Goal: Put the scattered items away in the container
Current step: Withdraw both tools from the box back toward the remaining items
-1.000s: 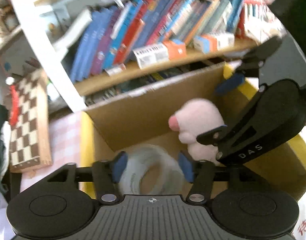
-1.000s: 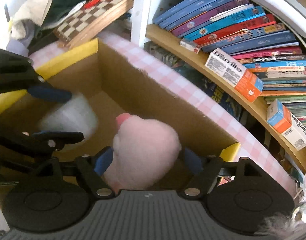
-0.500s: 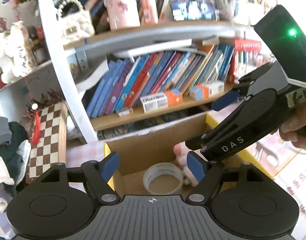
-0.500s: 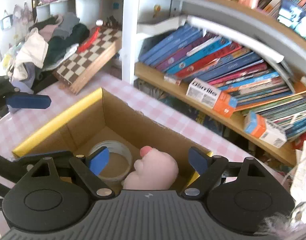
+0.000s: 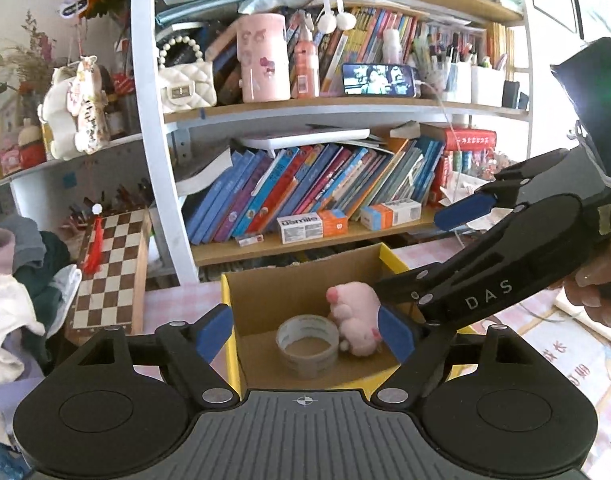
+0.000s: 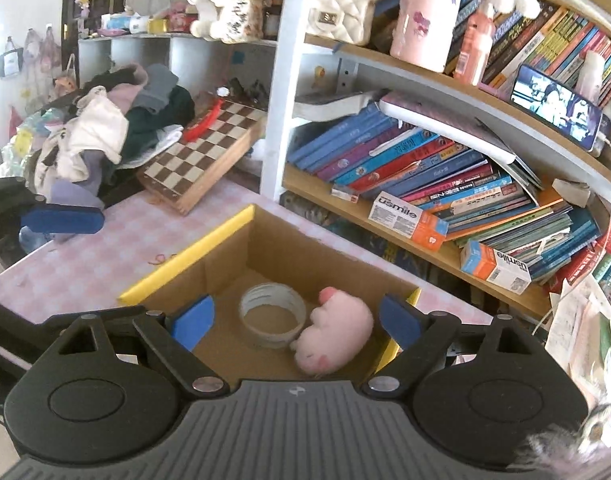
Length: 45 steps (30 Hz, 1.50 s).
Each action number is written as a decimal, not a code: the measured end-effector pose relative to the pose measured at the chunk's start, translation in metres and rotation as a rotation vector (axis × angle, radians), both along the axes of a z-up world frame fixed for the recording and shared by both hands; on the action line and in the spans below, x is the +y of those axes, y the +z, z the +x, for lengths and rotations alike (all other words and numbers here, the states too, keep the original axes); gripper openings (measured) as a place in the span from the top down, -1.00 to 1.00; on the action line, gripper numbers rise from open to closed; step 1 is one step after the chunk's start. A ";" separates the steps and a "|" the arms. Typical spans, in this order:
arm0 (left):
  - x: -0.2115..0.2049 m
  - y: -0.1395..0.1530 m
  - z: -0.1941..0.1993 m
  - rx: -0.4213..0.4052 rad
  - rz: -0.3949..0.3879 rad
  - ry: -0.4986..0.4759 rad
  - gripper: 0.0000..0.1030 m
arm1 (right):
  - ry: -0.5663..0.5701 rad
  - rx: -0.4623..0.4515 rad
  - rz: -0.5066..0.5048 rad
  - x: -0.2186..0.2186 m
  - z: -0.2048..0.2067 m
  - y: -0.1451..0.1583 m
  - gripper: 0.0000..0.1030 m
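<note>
Both my left gripper (image 5: 307,332) and right gripper (image 6: 295,320) gape empty above the brown cardboard box (image 6: 225,248); dipping carelessly could knock the grey tape roll (image 6: 273,314) or pink plush toy (image 6: 335,334) back out.

My fingers (image 6: 193,322) carry blue pads on black arms, above a brown cardboard box (image 6: 289,250) edged in yellow. Inside it lie a pale grey-beige tape roll (image 6: 273,314) and a pink plush toy (image 6: 337,334). The bench (image 6: 105,248) wears pink-and-white checks, and a brown-and-cream chessboard (image 6: 201,152) sits behind.
</note>
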<state>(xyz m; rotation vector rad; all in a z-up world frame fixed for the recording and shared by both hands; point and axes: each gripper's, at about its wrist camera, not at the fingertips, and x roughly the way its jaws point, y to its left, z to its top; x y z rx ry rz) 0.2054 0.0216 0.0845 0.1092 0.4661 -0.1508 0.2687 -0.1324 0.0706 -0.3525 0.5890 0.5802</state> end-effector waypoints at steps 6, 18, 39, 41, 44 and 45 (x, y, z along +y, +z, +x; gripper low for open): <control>0.004 0.001 -0.027 -0.018 -0.006 -0.011 -0.61 | -0.015 -0.018 -0.008 0.002 -0.033 -0.001 -0.76; 0.012 -0.006 -0.062 -0.028 -0.033 0.010 -0.64 | -0.070 -0.007 -0.001 -0.002 -0.074 -0.020 -0.76; 0.023 -0.028 -0.093 -0.002 -0.076 0.045 -0.74 | -0.113 0.067 0.082 -0.005 -0.117 -0.041 -0.76; 0.023 -0.032 -0.094 0.003 -0.081 0.050 -0.74 | -0.114 0.077 0.080 -0.004 -0.119 -0.045 -0.76; 0.024 -0.037 -0.095 0.009 -0.089 0.059 -0.75 | -0.126 0.089 0.092 -0.005 -0.121 -0.053 -0.76; 0.025 -0.040 -0.096 0.010 -0.091 0.065 -0.75 | -0.130 0.093 0.097 -0.006 -0.122 -0.055 -0.76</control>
